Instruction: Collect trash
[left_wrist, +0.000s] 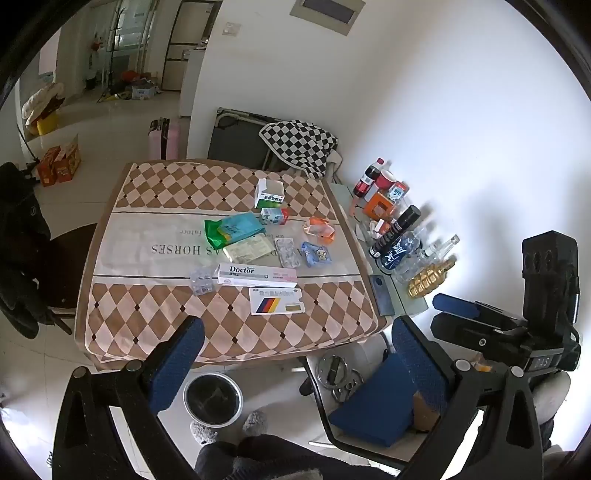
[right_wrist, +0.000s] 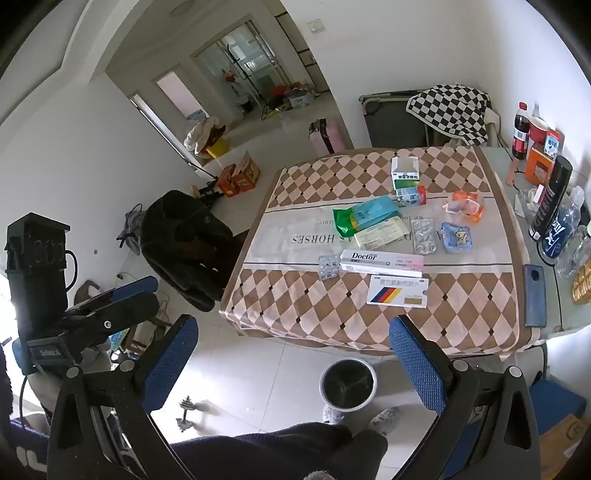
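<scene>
Brown and cream diamond-patterned cloth covers the table, and the trash is spread across its middle. A long white box printed "Doctor" is laid crosswise, with a small blister pack touching its left end and a flat white card box with a striped emblem just in front of it. Behind these, a green and blue packet is seen partly over a pale leaflet; a second blister pack and a blue wrapper are placed to the right of the leaflet. An orange wrapper is set further back on the right, and an opened green and white carton stands at the far side with a small box just before it.

On the floor in front of the table, a round bin lined with a dark bag is positioned near the person's slippered feet.

The left gripper is held above the near table edge, its blue-padded jaws spread wide with nothing between them. The right gripper is likewise held wide apart and empty, over the floor short of the table. Each gripper is caught at the edge of the other's view.

A phone is laid on the glass side table to the right, beside bottles crowded along the wall.
</scene>
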